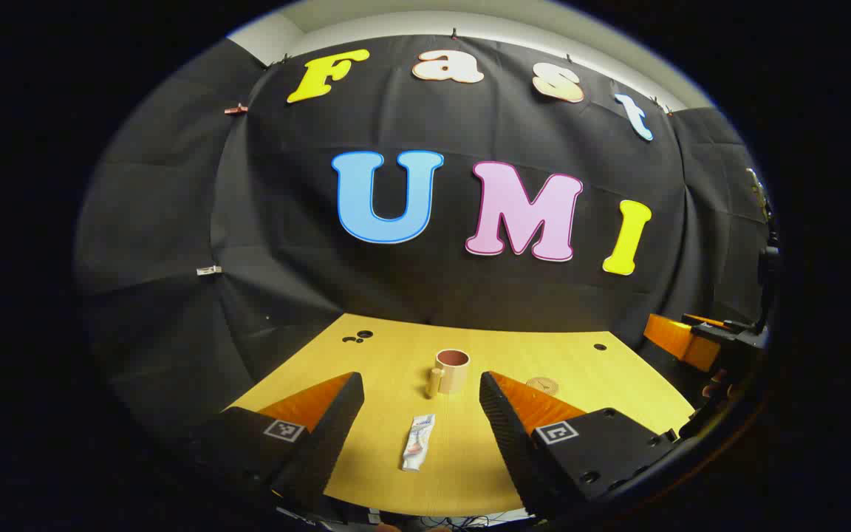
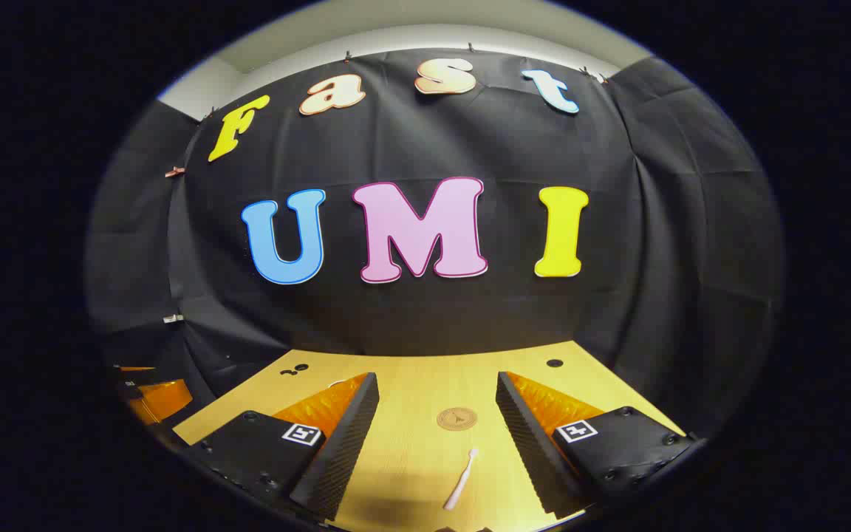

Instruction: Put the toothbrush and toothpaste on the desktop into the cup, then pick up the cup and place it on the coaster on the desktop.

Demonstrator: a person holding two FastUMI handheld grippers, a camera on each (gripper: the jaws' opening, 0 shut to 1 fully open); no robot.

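In the left gripper view a small pinkish cup [image 1: 451, 370] with a handle stands upright in the middle of the yellow desktop [image 1: 396, 355]. A white toothpaste tube [image 1: 418, 442] lies flat in front of it, between the fingers of my left gripper [image 1: 421, 395], which is open above the table. A round wooden coaster [image 1: 542, 385] lies right of the cup. In the right gripper view a pale toothbrush [image 2: 462, 479] lies near the front edge, with the coaster [image 2: 457, 419] beyond it. My right gripper [image 2: 436, 393] is open above them, holding nothing.
Small dark holes [image 1: 357, 337] mark the desktop's far left and another hole [image 1: 600, 346] its far right. The other gripper [image 1: 699, 340] shows at the right edge of the left gripper view. Black cloth walls close in the table's back and sides.
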